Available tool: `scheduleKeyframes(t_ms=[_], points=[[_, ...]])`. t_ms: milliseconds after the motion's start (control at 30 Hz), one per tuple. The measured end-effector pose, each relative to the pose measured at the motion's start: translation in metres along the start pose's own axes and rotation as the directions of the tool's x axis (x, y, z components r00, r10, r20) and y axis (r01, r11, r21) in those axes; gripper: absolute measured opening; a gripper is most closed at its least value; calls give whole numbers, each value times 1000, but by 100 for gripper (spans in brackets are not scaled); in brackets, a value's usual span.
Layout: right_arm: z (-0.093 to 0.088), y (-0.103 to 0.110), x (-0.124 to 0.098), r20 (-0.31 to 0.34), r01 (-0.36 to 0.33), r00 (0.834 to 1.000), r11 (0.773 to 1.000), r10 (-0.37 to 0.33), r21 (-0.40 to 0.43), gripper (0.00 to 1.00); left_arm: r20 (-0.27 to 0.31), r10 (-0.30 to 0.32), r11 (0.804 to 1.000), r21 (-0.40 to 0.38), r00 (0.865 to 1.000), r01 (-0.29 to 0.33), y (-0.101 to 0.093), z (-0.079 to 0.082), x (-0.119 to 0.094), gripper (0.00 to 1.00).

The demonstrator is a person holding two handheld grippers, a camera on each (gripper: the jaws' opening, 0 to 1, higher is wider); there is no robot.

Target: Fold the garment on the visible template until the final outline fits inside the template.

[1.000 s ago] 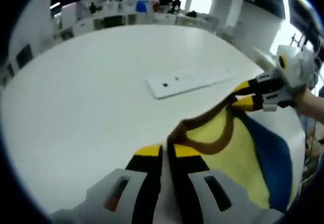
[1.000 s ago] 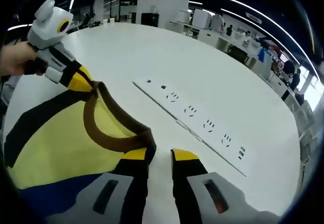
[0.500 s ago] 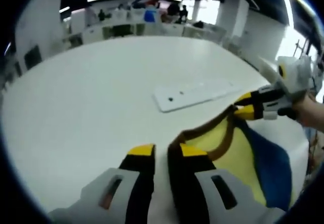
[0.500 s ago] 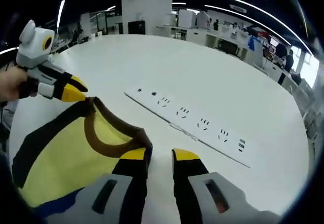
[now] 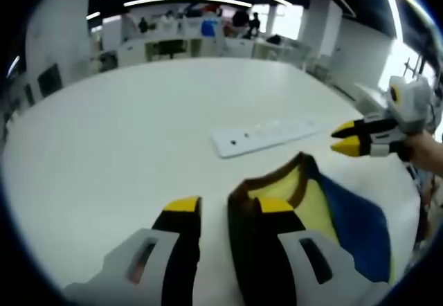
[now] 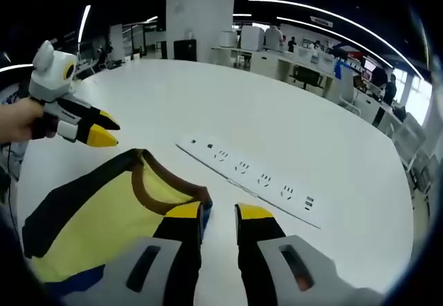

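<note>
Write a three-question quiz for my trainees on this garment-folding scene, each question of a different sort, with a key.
1. True or false: the power strip lies on top of the garment.
2. What colour is the garment's collar? A brown, B red, C white.
3. Fill in the gap: the fingers of the left gripper and the right gripper stand ___, gripping no cloth.
Key: 1 false, the two lie apart on the white table; 2 A; 3 open.
</note>
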State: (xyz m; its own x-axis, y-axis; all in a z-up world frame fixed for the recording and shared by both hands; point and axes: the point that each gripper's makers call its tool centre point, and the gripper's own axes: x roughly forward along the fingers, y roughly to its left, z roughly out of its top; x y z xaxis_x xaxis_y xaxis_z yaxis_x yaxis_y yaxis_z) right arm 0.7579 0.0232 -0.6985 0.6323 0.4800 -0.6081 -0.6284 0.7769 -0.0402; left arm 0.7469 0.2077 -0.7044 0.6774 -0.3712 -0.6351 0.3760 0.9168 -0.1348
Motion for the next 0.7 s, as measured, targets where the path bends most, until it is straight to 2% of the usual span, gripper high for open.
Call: scheduleKeyframes(t_ms=[67,267,600,700], points=[[5,10,-14,17,-18,1000,1000,18,17,29,6,-21,1000,13,1000,21,-10,-1,-11,26],[11,28,-51,50,-30,998,999,31,-31,33,9,-33,999,37,999,32,-30,-11,-41,36],[-2,52,-97,61,-49,997,999,50,-16,37,12,-60,996,62,998,59,-57,-27,-91,43],[-5,60,-117,72,-51,996,999,50,10,43,19,-83,994,67,996,81,-67,-30,-106,48]])
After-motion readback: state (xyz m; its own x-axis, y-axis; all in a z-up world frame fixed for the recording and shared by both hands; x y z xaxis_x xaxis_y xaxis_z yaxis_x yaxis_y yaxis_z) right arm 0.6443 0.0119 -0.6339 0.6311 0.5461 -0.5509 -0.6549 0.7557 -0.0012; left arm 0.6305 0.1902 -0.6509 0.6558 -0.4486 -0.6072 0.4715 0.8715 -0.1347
